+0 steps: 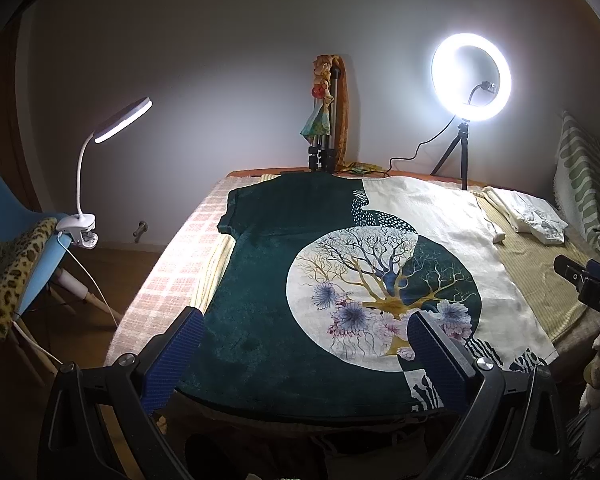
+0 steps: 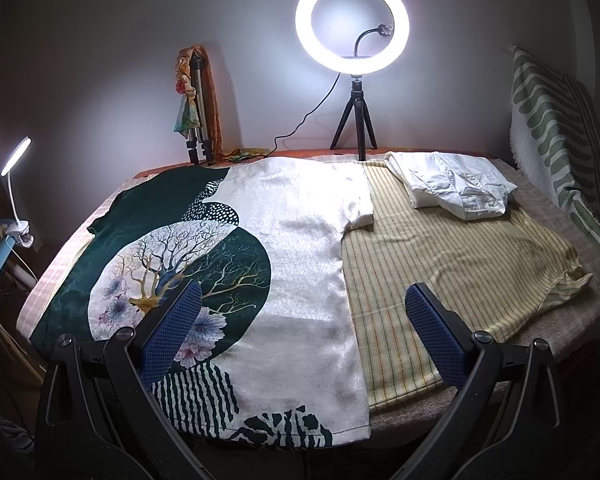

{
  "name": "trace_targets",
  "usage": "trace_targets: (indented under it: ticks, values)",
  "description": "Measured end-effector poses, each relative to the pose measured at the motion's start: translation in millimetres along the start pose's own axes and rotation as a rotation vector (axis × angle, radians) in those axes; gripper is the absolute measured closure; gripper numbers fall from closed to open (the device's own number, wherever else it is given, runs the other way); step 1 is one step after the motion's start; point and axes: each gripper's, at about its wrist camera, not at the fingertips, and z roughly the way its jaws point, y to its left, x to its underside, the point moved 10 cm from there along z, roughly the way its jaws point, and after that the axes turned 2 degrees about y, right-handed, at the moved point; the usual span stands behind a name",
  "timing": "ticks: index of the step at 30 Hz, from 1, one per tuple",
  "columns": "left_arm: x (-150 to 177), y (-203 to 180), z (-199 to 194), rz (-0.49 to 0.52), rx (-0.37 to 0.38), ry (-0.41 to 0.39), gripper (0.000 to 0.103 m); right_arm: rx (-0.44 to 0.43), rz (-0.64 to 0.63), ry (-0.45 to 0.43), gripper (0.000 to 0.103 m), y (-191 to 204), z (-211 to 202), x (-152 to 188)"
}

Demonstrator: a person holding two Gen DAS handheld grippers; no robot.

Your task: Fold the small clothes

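A T-shirt (image 1: 268, 280), half dark green and half cream with a tree-in-a-circle print, lies flat and unfolded on the table, hem towards me. My left gripper (image 1: 304, 314) hovers open above its hem on the green side, holding nothing. In the right wrist view my right gripper (image 2: 304, 288) also stands open and empty, over the T-shirt's (image 2: 300, 240) cream edge, where it overlaps a yellow striped garment (image 2: 440, 248). A folded white garment (image 2: 456, 188) rests at the back right. The right gripper (image 1: 584, 284) shows at the right edge of the left wrist view.
A lit ring light (image 2: 352, 24) on a small tripod stands at the table's back edge, beside a folded tripod draped with a scarf (image 2: 196, 100). A clip lamp (image 1: 100, 128) sits on a blue chair (image 1: 4, 208) to the left. A green-patterned cloth (image 2: 556, 128) hangs at right.
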Motion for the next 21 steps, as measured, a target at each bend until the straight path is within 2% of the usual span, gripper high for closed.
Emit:
trace_targets:
  ticks: [9, 15, 19, 21]
  values:
    - [1, 13, 6, -0.007, -0.028, 0.012, 0.000, -0.023, -0.009, 0.007, 0.000, 14, 5, -5]
    - [0, 32, 18, -0.040, 0.001, 0.062, 0.011, -0.058, -0.034, 0.032, 0.000, 34, 16, -15]
    - [2, 49, 25, -0.051, 0.040, 0.111, 0.011, -0.108, -0.066, 0.045, 0.000, 58, 21, -39]
    - [5, 63, 31, -0.090, 0.073, 0.139, 0.018, -0.153, -0.079, 0.036, 0.000, 72, 22, -54]
